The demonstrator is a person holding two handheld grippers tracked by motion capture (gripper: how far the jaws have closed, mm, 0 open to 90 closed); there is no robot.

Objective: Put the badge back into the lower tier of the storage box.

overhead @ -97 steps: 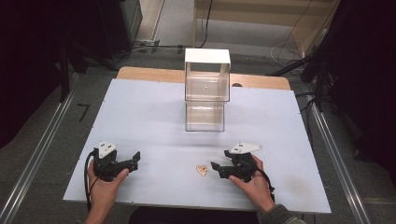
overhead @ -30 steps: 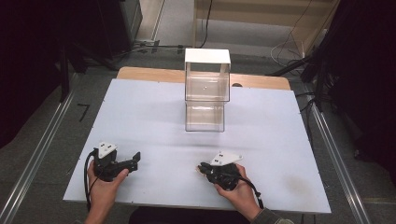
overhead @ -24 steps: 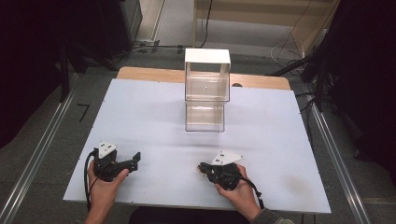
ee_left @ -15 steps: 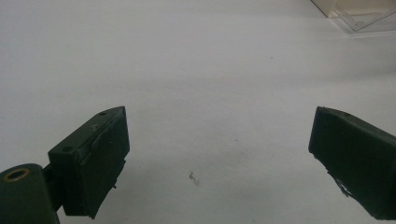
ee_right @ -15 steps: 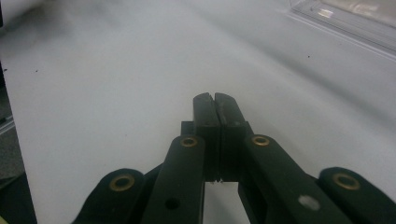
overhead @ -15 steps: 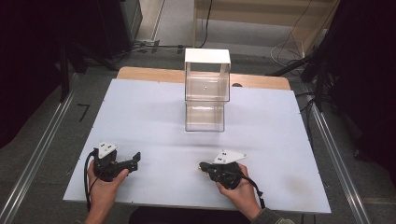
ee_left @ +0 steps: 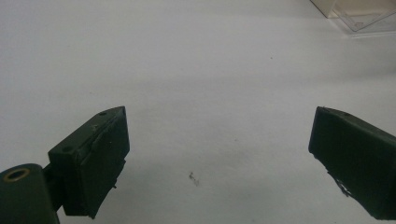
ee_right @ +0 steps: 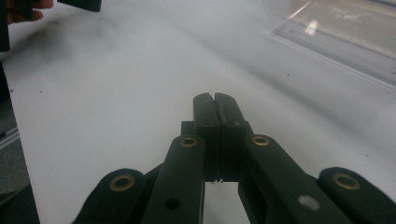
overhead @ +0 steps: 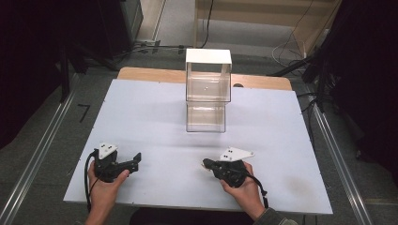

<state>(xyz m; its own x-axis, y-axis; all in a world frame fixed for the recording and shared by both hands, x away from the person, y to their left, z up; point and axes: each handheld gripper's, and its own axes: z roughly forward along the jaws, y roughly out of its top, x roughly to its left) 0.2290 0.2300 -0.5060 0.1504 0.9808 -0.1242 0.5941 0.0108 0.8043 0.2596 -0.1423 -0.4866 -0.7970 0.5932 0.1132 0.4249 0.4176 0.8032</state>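
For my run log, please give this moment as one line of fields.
left gripper: open, nothing between jaws | right gripper: shut, jaws together, near table | clear box: far middle of table, apart from both

High overhead; two close jaw-level cameras

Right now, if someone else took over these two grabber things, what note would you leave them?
Left gripper: open, empty, low over the table, front left.
Right gripper: shut, tips down near the table. A small pale bit sits at its tips; I cannot tell if it is pinched.
Clear boxes: stacked, centre back.
Done: right jaws closed at the bit.
Left: check the grip and lift; the bit probably goes to the boxes.
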